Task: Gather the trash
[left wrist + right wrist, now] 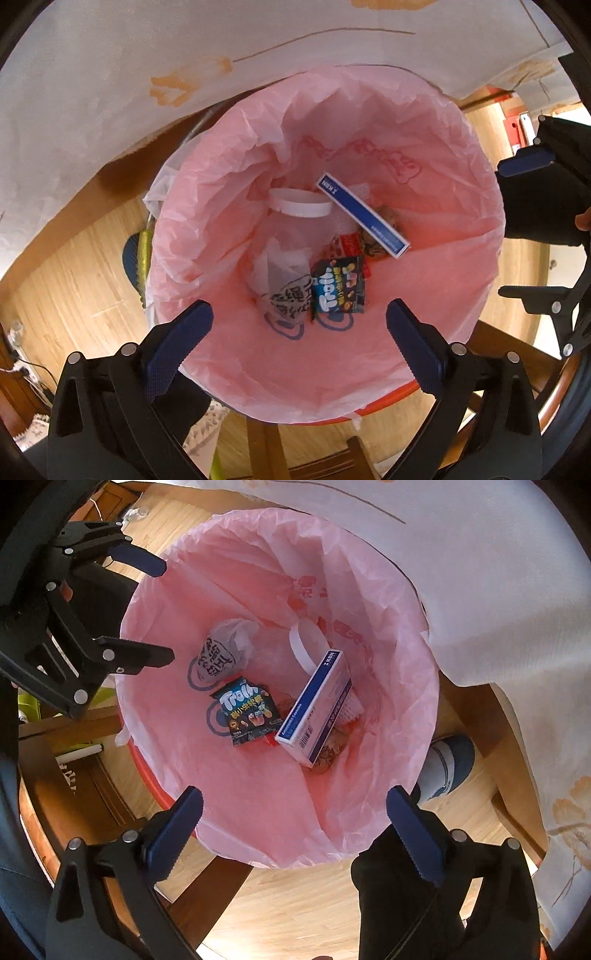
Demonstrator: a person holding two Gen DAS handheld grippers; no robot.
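Beyond wide-spread, empty fingers of left gripper (299,332) and right gripper (295,819): trash bin (376,406) lined with pink bag (229,184). At the bottom, nearest first: Trolli candy packet (338,286), crumpled printed white wrapper (286,291), blue-and-white carton (364,216) lying slanted over brown scraps, white-capped clear bottle (299,205). Farther off: white flower-print tablecloth (147,55), wooden floor (74,288).

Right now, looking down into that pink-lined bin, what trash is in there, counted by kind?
Boxes: 1, the blue and white carton
Snack packets: 2, the Trolli gummy packet and a red wrapper under it
Clear plastic jars: 1, with a white rim
Printed white plastic bags: 1
Brown crumpled scraps: 1
Total: 6
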